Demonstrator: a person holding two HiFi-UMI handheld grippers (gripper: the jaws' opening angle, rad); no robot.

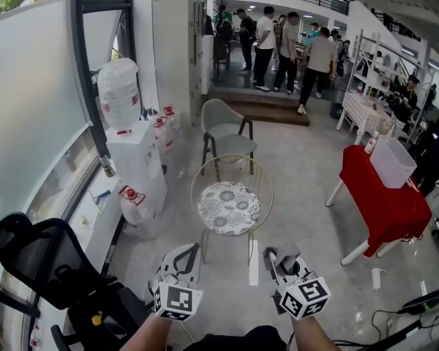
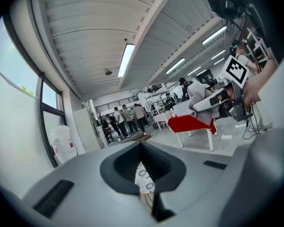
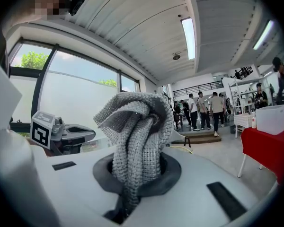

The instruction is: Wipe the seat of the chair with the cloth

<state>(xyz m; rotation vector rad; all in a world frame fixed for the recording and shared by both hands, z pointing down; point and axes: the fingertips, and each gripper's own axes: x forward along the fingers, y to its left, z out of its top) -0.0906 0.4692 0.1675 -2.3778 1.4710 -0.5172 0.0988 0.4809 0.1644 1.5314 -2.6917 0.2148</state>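
Note:
The chair (image 1: 231, 206) has a round, flower-patterned seat in a thin gold wire frame and stands on the floor just ahead of both grippers. My right gripper (image 1: 276, 256) is shut on a bunched grey knitted cloth (image 3: 137, 136), which sticks up between its jaws. In the head view the cloth (image 1: 282, 251) shows as a small grey wad. My left gripper (image 1: 189, 253) is held level with it, jaws shut and nothing in them. A sliver of the patterned seat (image 2: 144, 178) shows through the left gripper (image 2: 142, 146). The right gripper (image 3: 136, 176) is below seat height, short of the chair.
A grey chair (image 1: 226, 131) stands behind the gold one. Stacked water bottles (image 1: 129, 146) line the window at left. A black office chair (image 1: 42, 260) is near left. A red table (image 1: 384, 199) with a white bin (image 1: 391, 161) stands right. People (image 1: 287, 39) stand far back.

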